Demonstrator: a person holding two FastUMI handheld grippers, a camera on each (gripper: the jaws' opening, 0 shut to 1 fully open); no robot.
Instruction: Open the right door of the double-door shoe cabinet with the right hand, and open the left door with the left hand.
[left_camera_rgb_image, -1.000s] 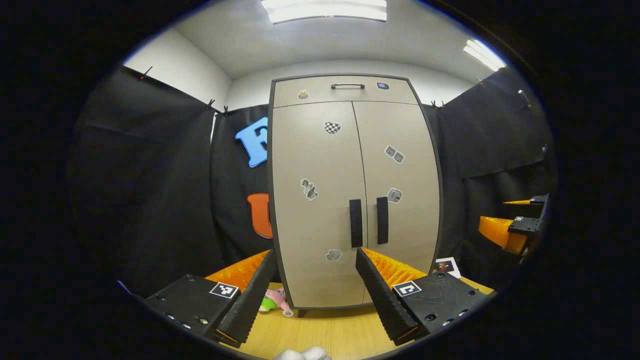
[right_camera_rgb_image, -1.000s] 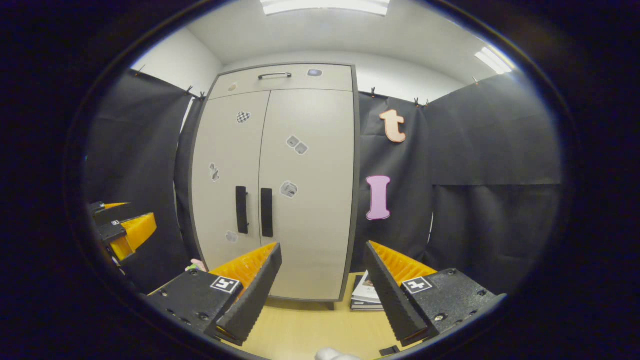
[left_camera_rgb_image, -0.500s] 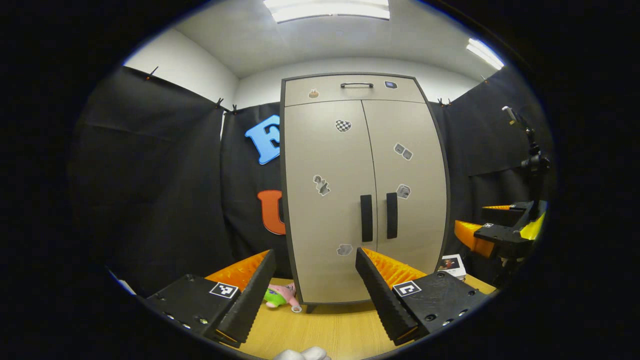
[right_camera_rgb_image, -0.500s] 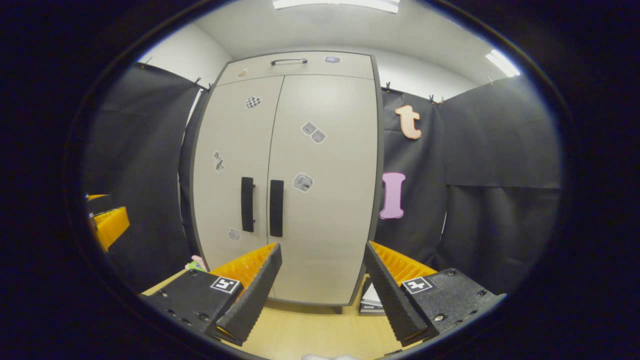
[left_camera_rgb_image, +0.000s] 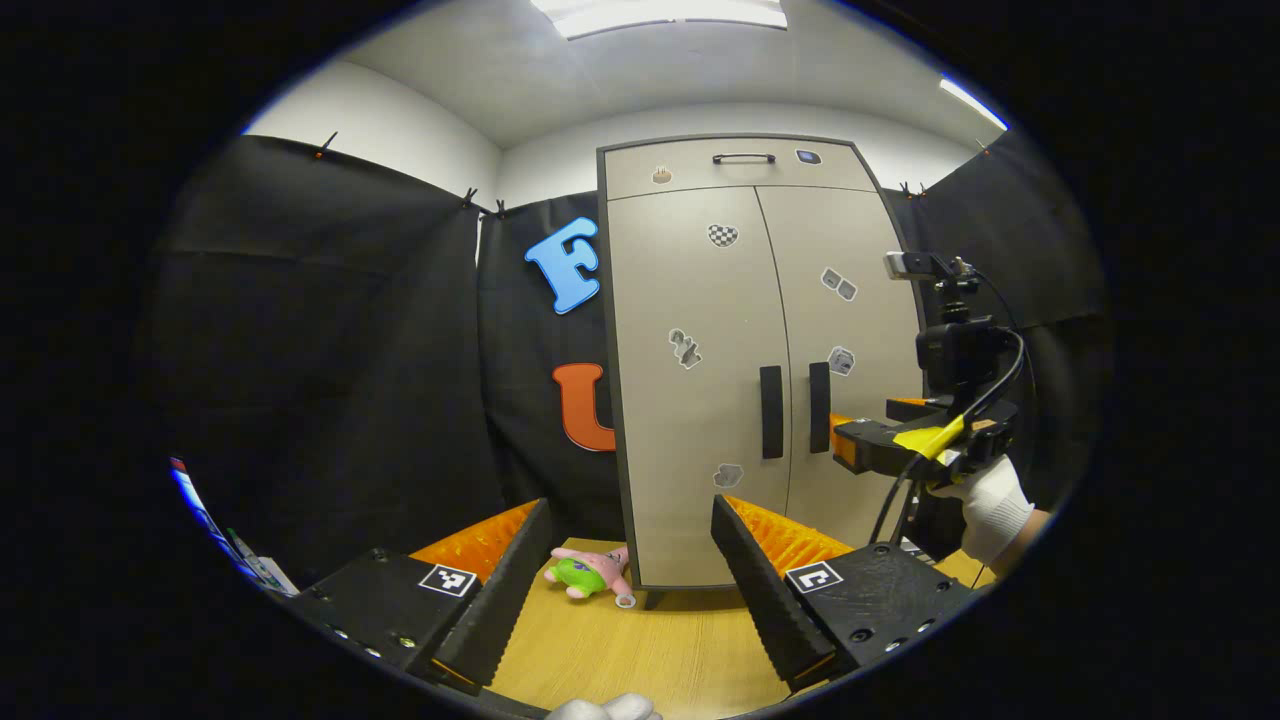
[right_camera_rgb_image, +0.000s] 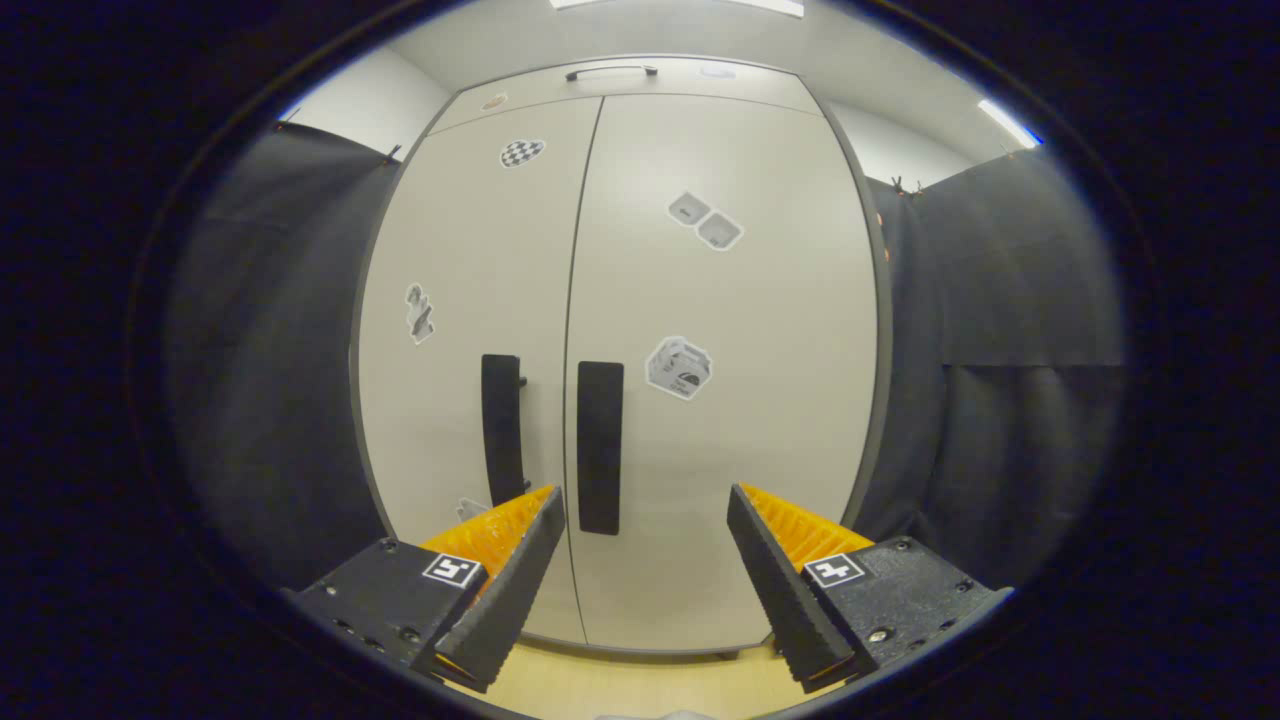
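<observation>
**Both doors shut, right tongs close to the handles**

The shoe cabinet (left_camera_rgb_image: 740, 370) stands on the wooden bench (left_camera_rgb_image: 660, 650) against the black cloth wall, and everything below is placed from it. At its foot, on the left-door side, lies one small pink and green plush toy (left_camera_rgb_image: 585, 575). Beside its lower right corner there is a flat pale thing, too hidden to name. Above the doors runs one top panel with a slim handle (left_camera_rgb_image: 743, 158).

The cabinet has two doors, both closed, and two dark upright handles side by side at the middle seam: the left door handle (right_camera_rgb_image: 502, 430) and the right door handle (right_camera_rgb_image: 599, 447). Several small stickers dot the doors; five show in the right gripper view.

The right tongs (right_camera_rgb_image: 645, 560) are wide open and hold nothing. They are near the cabinet front, the right door handle just above their left finger, not touching as far as can be seen. In the left gripper view a gloved hand (left_camera_rgb_image: 990, 505) holds them before the right door.

The left tongs (left_camera_rgb_image: 630, 590) are also wide open and empty, farther back from the cabinet, over the bench.
</observation>
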